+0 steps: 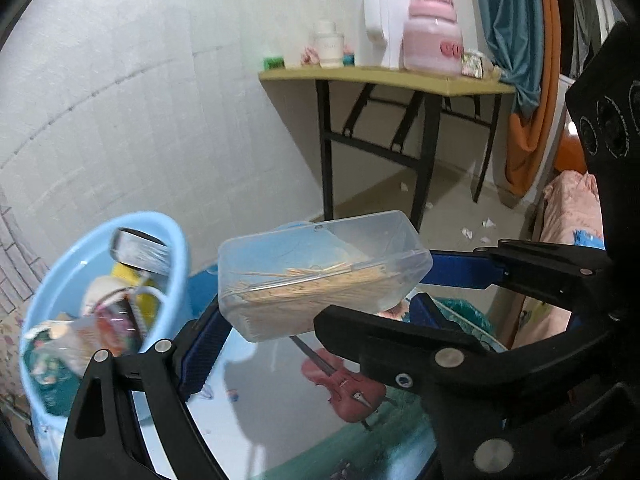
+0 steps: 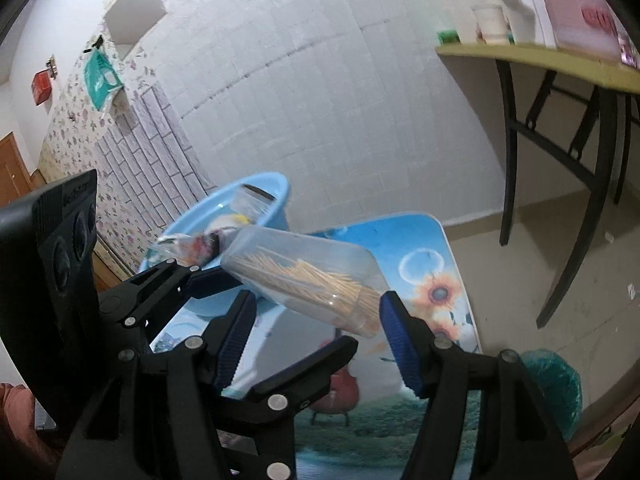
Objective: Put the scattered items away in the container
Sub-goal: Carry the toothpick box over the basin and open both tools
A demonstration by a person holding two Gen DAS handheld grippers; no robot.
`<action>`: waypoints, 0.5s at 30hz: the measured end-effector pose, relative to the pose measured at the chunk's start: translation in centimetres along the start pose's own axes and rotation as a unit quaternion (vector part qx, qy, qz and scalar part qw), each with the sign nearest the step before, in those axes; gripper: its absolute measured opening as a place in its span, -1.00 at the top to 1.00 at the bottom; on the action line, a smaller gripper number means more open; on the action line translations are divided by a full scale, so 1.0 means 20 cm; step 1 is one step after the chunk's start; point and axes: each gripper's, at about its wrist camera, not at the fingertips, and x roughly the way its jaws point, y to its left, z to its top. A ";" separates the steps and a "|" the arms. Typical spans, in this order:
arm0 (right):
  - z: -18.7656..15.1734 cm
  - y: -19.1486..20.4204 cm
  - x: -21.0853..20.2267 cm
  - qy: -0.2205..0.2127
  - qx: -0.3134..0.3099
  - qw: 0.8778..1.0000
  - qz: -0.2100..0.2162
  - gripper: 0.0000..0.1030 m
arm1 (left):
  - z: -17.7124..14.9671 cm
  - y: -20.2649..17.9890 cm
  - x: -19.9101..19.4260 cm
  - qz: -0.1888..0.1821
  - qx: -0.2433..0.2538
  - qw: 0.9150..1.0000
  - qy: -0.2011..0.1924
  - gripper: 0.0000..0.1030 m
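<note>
A clear plastic box of toothpicks (image 1: 320, 272) is held in the air above the picture-printed table (image 1: 304, 408). My left gripper (image 1: 344, 300) is shut on its two ends. In the right wrist view the box (image 2: 304, 280) hangs between the left gripper's fingers, just ahead of my right gripper (image 2: 316, 344), which is open and empty with its blue pads apart. The light blue basin (image 1: 176, 240) stands at the left, holding several items; it also shows in the right wrist view (image 2: 264, 188) behind the box.
A yellow-topped folding table (image 1: 384, 80) with a pink jug (image 1: 432, 36) and bottles stands against the tiled wall. A green-bagged bin (image 2: 556, 384) sits on the floor beside the table. Paper scraps lie on the floor (image 1: 476, 228).
</note>
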 end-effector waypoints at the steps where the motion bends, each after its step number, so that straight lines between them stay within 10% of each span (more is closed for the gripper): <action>1: 0.01 0.02 -0.01 -0.003 -0.004 1.000 0.001 -0.25 | 0.00 0.01 -0.03 0.005 -0.001 1.000 -0.007 -0.71; 15: 0.11 0.46 -0.01 -0.025 -0.077 0.996 0.025 -0.24 | -0.06 0.34 -0.34 0.062 -0.057 0.995 -0.062 -0.71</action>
